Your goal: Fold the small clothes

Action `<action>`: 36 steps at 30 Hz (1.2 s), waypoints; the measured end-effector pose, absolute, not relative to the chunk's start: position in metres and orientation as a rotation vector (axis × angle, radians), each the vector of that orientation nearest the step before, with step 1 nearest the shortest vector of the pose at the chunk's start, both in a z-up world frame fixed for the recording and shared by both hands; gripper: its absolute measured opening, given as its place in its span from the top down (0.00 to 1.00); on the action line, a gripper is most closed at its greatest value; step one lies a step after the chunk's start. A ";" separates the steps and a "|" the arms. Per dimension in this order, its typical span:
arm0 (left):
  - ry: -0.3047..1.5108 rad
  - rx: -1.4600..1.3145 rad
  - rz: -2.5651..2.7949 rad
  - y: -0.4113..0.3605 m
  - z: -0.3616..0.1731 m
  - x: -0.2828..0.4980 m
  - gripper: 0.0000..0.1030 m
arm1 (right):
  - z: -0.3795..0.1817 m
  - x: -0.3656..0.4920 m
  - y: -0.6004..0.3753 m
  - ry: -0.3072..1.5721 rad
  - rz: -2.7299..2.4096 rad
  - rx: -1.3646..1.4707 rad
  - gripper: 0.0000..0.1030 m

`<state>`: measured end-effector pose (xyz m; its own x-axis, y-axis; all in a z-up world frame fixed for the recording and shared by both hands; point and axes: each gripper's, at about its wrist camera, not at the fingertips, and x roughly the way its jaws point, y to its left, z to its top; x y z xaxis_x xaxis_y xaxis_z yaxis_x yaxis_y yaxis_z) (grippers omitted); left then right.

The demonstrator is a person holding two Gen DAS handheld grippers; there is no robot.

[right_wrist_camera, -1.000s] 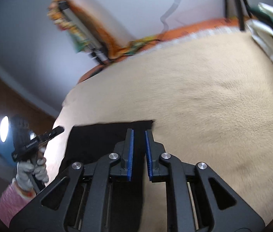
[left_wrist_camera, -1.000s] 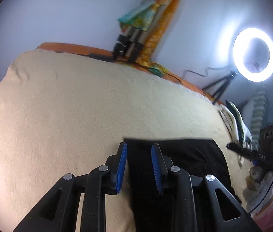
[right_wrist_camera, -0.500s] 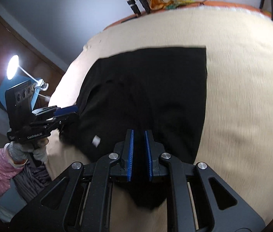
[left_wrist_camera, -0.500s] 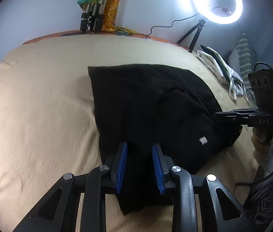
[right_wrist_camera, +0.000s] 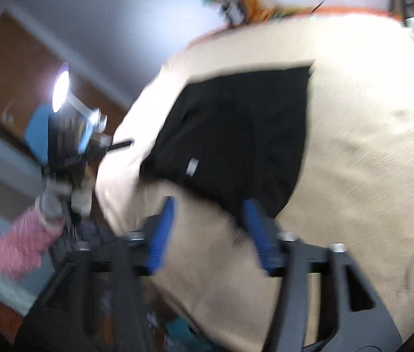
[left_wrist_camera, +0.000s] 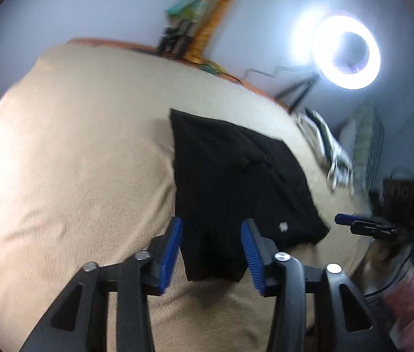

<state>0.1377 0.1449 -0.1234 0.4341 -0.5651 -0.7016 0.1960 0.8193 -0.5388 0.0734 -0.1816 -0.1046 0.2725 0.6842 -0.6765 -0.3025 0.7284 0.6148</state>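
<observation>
A black garment [left_wrist_camera: 236, 184] lies folded flat on the beige blanket [left_wrist_camera: 75, 161], with a small white tag near its right edge. It also shows in the right wrist view [right_wrist_camera: 236, 135]. My left gripper [left_wrist_camera: 211, 246] is open, its blue pads apart over the garment's near edge, holding nothing. My right gripper [right_wrist_camera: 211, 228] is open too, just off the garment's near corner and empty. The right gripper also shows at the far right of the left wrist view [left_wrist_camera: 362, 226]. The right wrist view is blurred.
A lit ring light [left_wrist_camera: 346, 51] on a tripod stands behind the bed. Light folded clothes [left_wrist_camera: 327, 149] and a striped pillow [left_wrist_camera: 365, 146] lie at the right. A folded tripod [left_wrist_camera: 177, 38] leans on the wall. A lamp [right_wrist_camera: 60, 94] glows at the left.
Both grippers opened and let go of the black garment, which now lies flat. Both pulled back toward the near edge of the bed, and the views tilted up.
</observation>
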 end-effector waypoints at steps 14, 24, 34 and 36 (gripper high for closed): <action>1.147 -0.856 -0.434 0.162 -0.177 0.118 0.43 | -0.150 0.146 -0.211 1.121 0.507 0.727 0.44; 1.128 -0.851 -0.466 0.141 -0.176 0.136 0.45 | -0.166 0.173 -0.213 1.117 0.501 0.793 0.47; 1.130 -0.844 -0.453 0.131 -0.182 0.152 0.72 | -0.174 0.205 -0.183 1.108 0.560 0.790 0.66; 1.131 -0.809 -0.441 0.127 -0.182 0.154 0.84 | -0.176 0.209 -0.177 1.125 0.564 0.782 0.78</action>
